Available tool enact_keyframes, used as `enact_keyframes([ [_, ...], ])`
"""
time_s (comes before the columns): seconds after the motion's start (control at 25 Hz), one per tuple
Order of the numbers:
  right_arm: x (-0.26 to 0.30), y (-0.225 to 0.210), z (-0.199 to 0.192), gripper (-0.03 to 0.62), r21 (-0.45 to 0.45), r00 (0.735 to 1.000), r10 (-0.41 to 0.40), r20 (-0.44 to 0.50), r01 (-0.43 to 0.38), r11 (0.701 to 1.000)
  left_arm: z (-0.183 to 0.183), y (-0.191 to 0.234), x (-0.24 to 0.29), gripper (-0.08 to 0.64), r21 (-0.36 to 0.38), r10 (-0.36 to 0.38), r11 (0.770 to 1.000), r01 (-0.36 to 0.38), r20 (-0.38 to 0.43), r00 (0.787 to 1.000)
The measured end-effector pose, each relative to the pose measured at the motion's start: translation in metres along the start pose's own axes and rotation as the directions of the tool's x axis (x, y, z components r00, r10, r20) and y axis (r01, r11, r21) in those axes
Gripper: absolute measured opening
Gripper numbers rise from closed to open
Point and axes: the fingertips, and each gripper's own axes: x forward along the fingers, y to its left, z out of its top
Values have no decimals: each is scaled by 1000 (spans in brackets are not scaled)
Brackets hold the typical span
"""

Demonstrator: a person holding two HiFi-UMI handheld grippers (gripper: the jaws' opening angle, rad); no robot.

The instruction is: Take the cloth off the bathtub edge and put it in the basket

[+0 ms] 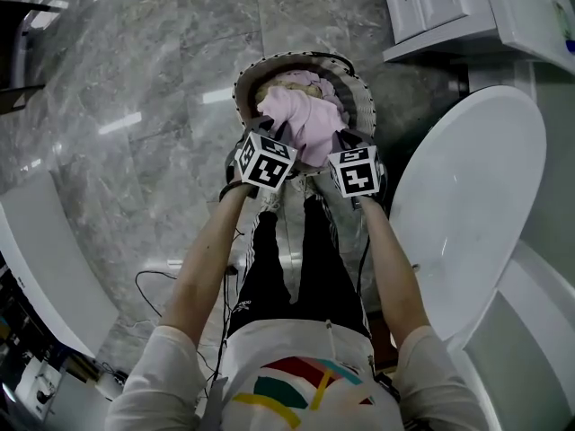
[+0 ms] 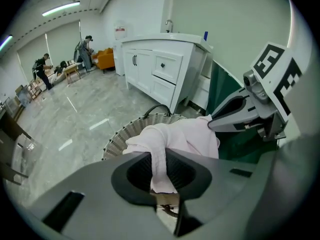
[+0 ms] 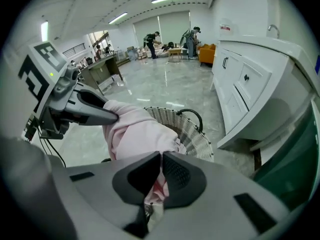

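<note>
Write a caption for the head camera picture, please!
The left gripper and right gripper clamp a pink cloth over the woven basket on the grey floor.

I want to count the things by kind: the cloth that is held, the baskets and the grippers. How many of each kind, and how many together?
pink cloth: 1
wicker basket: 1
grippers: 2, the left gripper and the right gripper, both shut on the pink cloth
Total: 4
</note>
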Motion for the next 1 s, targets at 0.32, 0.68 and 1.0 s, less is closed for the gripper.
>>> enact_keyframes([
  [0.32, 1, 11, -4, 167, 120, 995, 98, -6, -97, 988, 2, 7, -7, 137, -80, 86, 993, -84, 24, 996],
  [0.68, -34, 4, 31, 166, 178, 998, 10, 70, -23, 984, 29, 9, -43, 167, -110, 113, 988, -104, 77, 991],
  [1.0, -139, -21, 140, 17, 214, 939, -96, 330, 25, 977, 128, 33, -147, 35, -243, 228, 957, -155, 305, 925],
])
